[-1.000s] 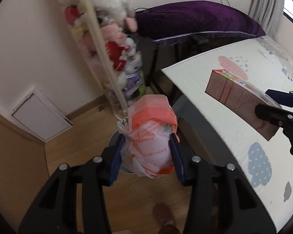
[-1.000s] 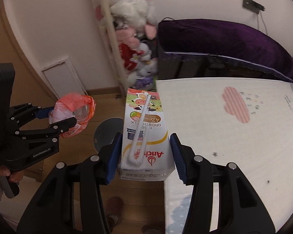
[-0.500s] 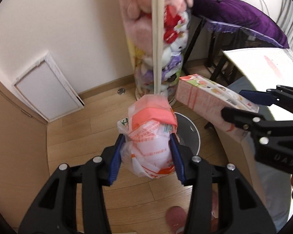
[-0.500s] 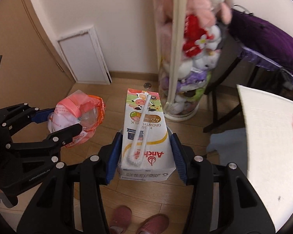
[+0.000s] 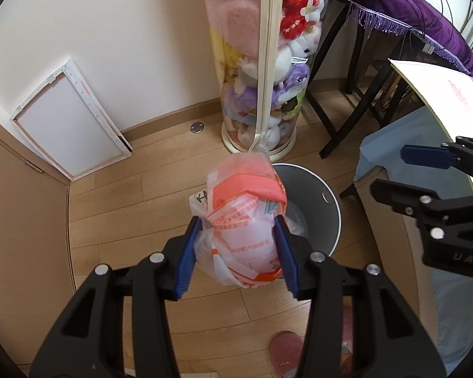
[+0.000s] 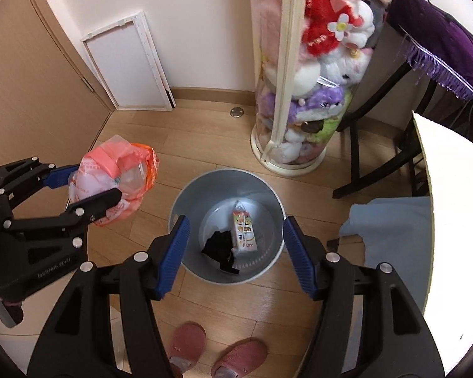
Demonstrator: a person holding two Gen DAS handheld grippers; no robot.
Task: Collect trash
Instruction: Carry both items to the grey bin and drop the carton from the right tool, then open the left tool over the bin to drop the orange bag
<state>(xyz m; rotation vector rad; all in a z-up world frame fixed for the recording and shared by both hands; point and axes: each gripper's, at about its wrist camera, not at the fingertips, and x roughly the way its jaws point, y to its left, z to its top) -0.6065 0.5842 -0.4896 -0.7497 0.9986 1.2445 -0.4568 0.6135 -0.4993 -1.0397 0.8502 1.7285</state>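
My left gripper (image 5: pixel 238 225) is shut on a crumpled orange and white plastic bag (image 5: pixel 246 220), held above the floor just left of a grey round bin (image 5: pixel 328 198). It also shows in the right wrist view (image 6: pixel 88 186) with the bag (image 6: pixel 116 173). My right gripper (image 6: pixel 235 231) is open and empty, directly above the bin (image 6: pixel 186 195). A milk carton (image 6: pixel 243 231) lies inside the bin beside a black scrap (image 6: pixel 219 247). The right gripper shows in the left wrist view (image 5: pixel 406 170), open.
A clear tube of plush toys (image 6: pixel 302 94) stands behind the bin. A white panel (image 6: pixel 126 63) leans on the wall. A white table (image 6: pixel 457 204), a blue cloth (image 6: pixel 394 230) and dark chair legs (image 6: pixel 362 145) are at right. Pink slippers (image 6: pixel 217 349) are below.
My right gripper opened and the milk carton dropped into the bin. Both grippers moved over the bin; the left still holds the bag.
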